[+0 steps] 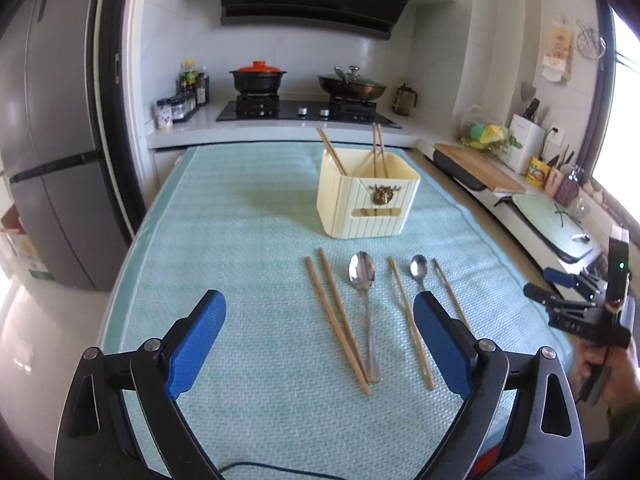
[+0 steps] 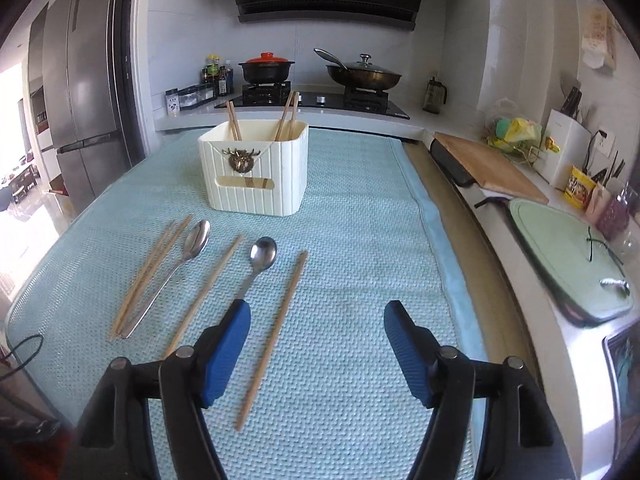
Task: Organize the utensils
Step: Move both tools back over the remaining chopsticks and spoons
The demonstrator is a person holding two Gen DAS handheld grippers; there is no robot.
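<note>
A cream utensil holder (image 1: 366, 206) (image 2: 256, 172) stands on the teal mat (image 1: 240, 240) (image 2: 352, 240) with several chopsticks upright in it. In front of it lie a pair of chopsticks (image 1: 336, 320) (image 2: 150, 276), a large spoon (image 1: 365, 300) (image 2: 176, 268), a single chopstick (image 1: 410, 320) (image 2: 208, 288), a small spoon (image 1: 418, 270) (image 2: 258, 262) and another chopstick (image 1: 448, 288) (image 2: 276, 332). My left gripper (image 1: 320, 320) is open and empty above the mat, near the utensils' handles. My right gripper (image 2: 318, 332) is open and empty, with the rightmost chopstick between its fingers; it also shows in the left wrist view (image 1: 560, 292).
A stove with a black pot (image 1: 258, 80) and a pan (image 1: 352, 84) is behind the mat. A fridge (image 1: 52, 140) stands at the left. A counter at the right holds a wooden cutting board (image 2: 488, 168), a green board (image 2: 568, 248) and jars.
</note>
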